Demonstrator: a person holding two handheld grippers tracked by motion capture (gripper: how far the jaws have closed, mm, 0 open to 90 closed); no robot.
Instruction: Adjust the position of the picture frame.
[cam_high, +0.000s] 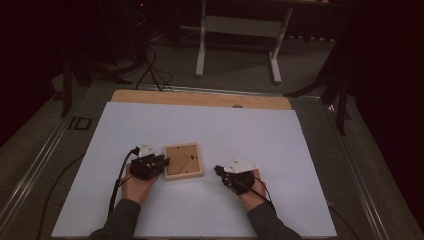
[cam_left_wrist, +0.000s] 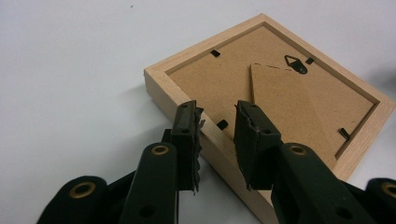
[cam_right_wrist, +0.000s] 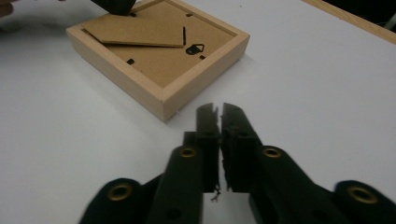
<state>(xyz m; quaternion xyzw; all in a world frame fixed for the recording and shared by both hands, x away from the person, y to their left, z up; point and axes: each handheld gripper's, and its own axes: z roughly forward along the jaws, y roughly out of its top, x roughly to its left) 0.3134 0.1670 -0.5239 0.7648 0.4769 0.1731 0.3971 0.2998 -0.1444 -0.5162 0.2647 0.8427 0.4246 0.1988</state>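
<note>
Lying face down on the white table (cam_high: 210, 130), the square pale wooden picture frame (cam_high: 183, 161) has the left gripper (cam_high: 159, 163) at its 9 o'clock edge and the right gripper (cam_high: 220, 171) apart at 3 o'clock. Left gripper view: jaws part-open, straddling the frame's rim (cam_left_wrist: 212, 140), pads not pressing. Right gripper view: jaws closed together, empty, the frame at 11 o'clock.

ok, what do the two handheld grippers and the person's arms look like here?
Both grippers are black. The left gripper and right gripper each carry a pale three-cornered plate on top and trail a black cable toward the person. In the gripper views the jaws are flat black arms with brass-coloured rivets and ridged pads with ragged edges. The person wears dark grey long sleeves.
</note>
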